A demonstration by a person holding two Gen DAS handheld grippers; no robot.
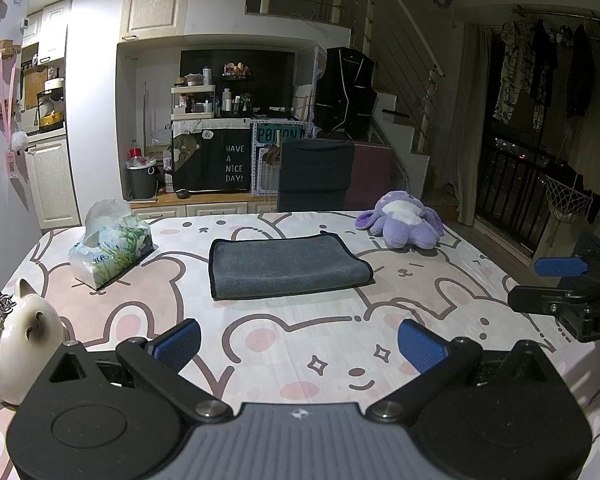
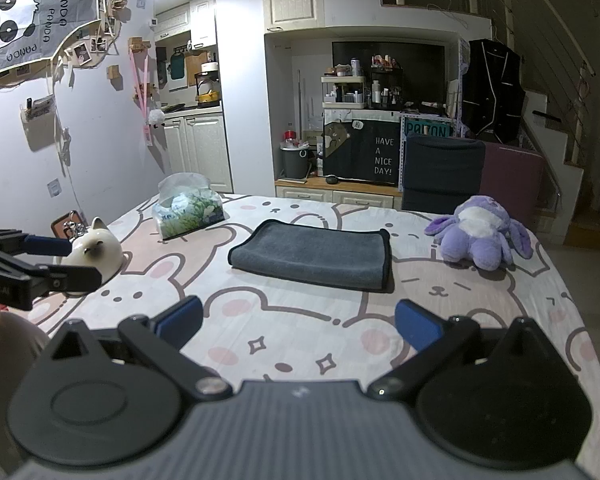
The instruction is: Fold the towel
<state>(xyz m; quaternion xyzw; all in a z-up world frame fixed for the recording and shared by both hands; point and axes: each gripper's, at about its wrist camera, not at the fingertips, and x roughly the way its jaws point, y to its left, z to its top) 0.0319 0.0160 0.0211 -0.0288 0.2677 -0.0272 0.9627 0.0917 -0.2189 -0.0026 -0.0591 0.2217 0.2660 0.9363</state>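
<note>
A grey towel [image 1: 286, 266] with a dark hem lies folded flat in the middle of the table; it also shows in the right wrist view [image 2: 314, 254]. My left gripper [image 1: 300, 344] is open and empty, well short of the towel's near edge. My right gripper [image 2: 298, 322] is open and empty too, also short of the towel. The right gripper shows at the right edge of the left wrist view [image 1: 556, 284], and the left gripper at the left edge of the right wrist view [image 2: 66, 260].
The table carries a rabbit-print cloth [image 1: 332, 336]. A tissue pack [image 1: 110, 242] stands left of the towel, a white cat figure [image 1: 16, 336] at the near left, a purple plush toy [image 1: 404, 220] at the far right. A dark chair [image 1: 314, 174] stands behind.
</note>
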